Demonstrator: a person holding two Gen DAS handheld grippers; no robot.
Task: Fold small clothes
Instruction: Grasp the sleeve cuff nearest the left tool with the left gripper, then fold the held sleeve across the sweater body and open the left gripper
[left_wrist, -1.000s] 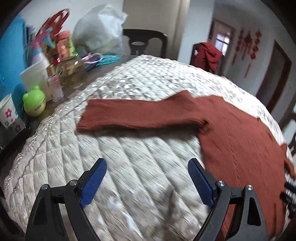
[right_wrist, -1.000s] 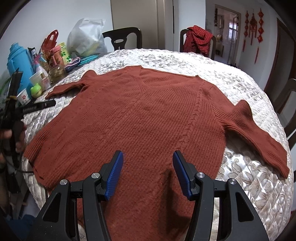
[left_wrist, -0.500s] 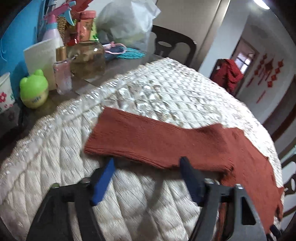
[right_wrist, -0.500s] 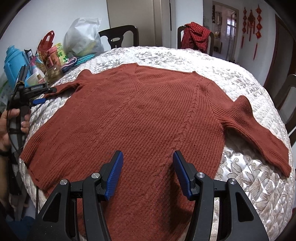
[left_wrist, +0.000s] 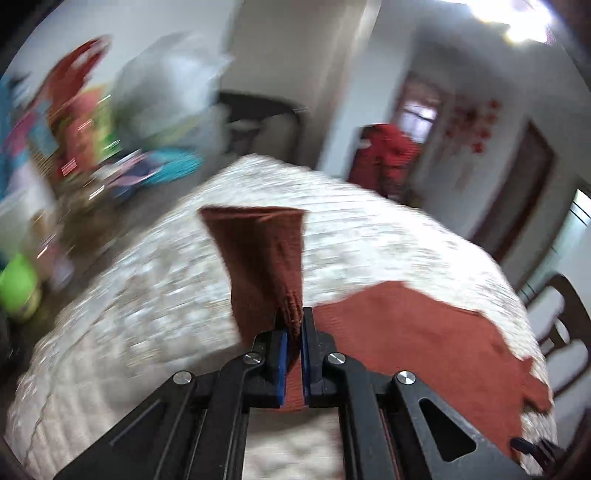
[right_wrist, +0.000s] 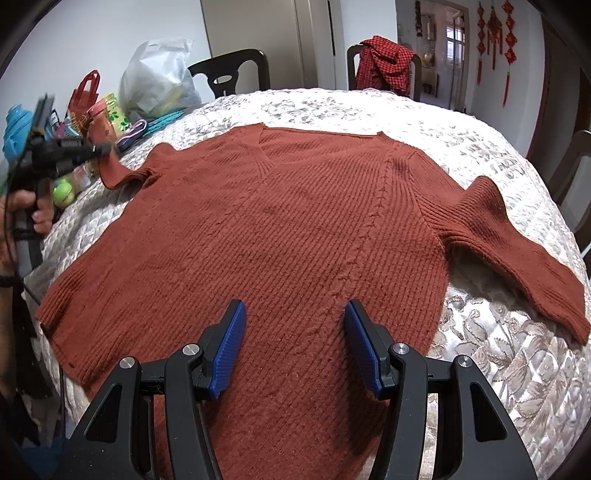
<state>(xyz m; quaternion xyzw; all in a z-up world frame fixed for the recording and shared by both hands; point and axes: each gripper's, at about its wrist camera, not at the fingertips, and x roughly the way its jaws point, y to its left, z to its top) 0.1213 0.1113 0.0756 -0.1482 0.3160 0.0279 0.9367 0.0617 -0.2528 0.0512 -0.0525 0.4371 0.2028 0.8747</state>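
Note:
A rust-red knit sweater (right_wrist: 288, 236) lies flat, front up, on a quilted table cover (right_wrist: 480, 147). My left gripper (left_wrist: 293, 328) is shut on the sweater's left sleeve (left_wrist: 266, 254) and holds its cuff end lifted above the cover; it also shows at the far left of the right wrist view (right_wrist: 107, 149). My right gripper (right_wrist: 293, 343) is open and empty, hovering over the sweater's lower hem. The right sleeve (right_wrist: 517, 254) lies flat, stretched toward the right edge.
Bottles, cups, a red bag and a white plastic bag (right_wrist: 159, 85) crowd the table's far left. Dark chairs (right_wrist: 232, 72) stand behind the table, one draped with a red checked cloth (right_wrist: 386, 61). Another chair (right_wrist: 576, 173) stands at the right.
My left gripper moved in on the left sleeve, shut on it and lifted its cuff end off the cover. My right gripper stayed open over the hem.

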